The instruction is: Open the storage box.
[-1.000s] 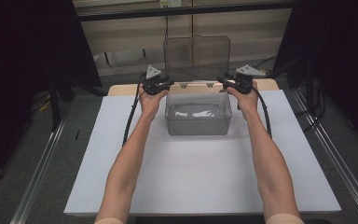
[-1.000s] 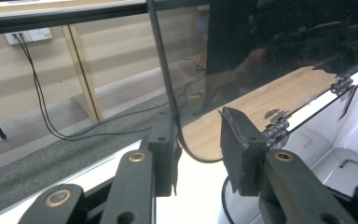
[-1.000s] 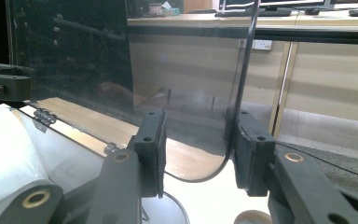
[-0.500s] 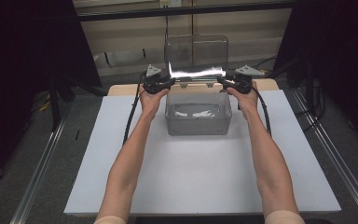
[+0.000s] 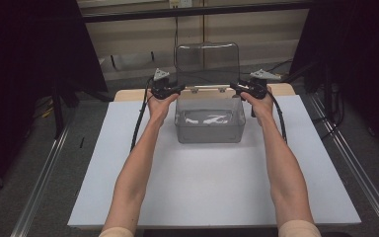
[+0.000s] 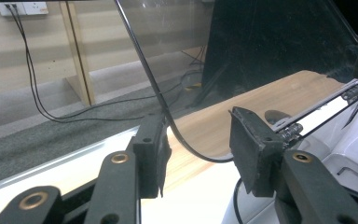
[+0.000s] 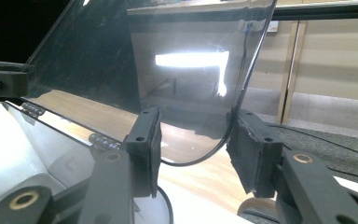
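Lid (image 5: pixel 207 63) raised; hinge (image 5: pixel 208 88) blurred; box (image 5: pixel 209 131) contents unclear.

Bare forearms, black left gripper (image 5: pixel 181 89), right gripper (image 5: pixel 233 87), brass rivets, trailing cables

I see a clear, see-through box (image 5: pixel 209 123) with a clear lid (image 5: pixel 207 61). My tools are black, on a white surface (image 5: pixel 212 182). Grey carpet lies around it.
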`<state>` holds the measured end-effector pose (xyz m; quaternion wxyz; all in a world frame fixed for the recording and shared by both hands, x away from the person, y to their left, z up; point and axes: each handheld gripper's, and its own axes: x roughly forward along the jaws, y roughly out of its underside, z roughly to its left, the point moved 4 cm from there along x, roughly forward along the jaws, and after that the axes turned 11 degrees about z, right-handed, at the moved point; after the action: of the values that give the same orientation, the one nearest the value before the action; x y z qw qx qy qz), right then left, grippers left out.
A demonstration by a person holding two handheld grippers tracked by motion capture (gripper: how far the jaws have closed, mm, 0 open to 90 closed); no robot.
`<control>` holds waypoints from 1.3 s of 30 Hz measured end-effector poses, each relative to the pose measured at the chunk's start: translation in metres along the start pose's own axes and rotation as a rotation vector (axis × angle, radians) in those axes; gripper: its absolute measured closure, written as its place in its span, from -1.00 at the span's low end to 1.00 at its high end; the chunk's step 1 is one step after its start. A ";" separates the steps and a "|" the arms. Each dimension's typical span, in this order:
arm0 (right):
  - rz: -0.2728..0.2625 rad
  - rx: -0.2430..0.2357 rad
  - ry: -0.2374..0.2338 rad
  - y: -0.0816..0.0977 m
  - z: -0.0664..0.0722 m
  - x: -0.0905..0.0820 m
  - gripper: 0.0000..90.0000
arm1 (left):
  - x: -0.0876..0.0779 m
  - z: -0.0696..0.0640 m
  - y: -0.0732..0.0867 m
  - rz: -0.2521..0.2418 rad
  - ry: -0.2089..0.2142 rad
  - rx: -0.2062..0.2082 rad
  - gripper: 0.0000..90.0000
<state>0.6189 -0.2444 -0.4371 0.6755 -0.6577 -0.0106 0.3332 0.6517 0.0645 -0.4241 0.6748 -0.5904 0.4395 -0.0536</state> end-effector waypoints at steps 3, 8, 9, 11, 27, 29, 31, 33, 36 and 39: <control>0.006 0.003 -0.010 0.000 0.000 0.000 0.21 | 0.000 -0.001 0.000 0.000 0.006 -0.015 0.26; 0.011 0.003 -0.014 -0.001 0.000 0.000 0.20 | 0.001 0.000 0.001 -0.003 0.010 -0.018 0.25; 0.011 0.005 -0.017 -0.001 0.000 0.000 0.20 | 0.001 0.000 0.001 -0.003 0.013 -0.016 0.25; 0.013 0.008 -0.021 -0.001 -0.001 0.000 0.21 | 0.001 0.001 0.001 -0.003 0.013 -0.016 0.24; 0.009 0.041 -0.055 0.000 -0.003 0.002 0.20 | 0.006 0.000 0.003 -0.028 0.020 -0.057 0.14; 0.010 0.042 -0.056 0.000 -0.003 0.002 0.20 | 0.006 -0.001 0.003 -0.033 0.023 -0.063 0.13; 0.012 0.047 -0.056 0.000 -0.003 0.002 0.20 | 0.006 -0.001 0.003 -0.033 0.023 -0.065 0.13; 0.015 0.049 -0.056 0.000 -0.004 0.002 0.20 | 0.006 0.000 0.004 -0.029 0.026 -0.066 0.13; 0.020 0.052 -0.058 0.000 -0.004 0.002 0.19 | 0.006 0.000 0.003 -0.034 0.023 -0.070 0.11; 0.020 0.061 -0.058 0.000 -0.004 0.002 0.18 | 0.006 0.000 0.004 -0.035 0.017 -0.072 0.08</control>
<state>0.6223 -0.2469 -0.4386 0.6913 -0.6269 -0.0135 0.3591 0.6539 0.0619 -0.4305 0.6484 -0.6214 0.4364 -0.0548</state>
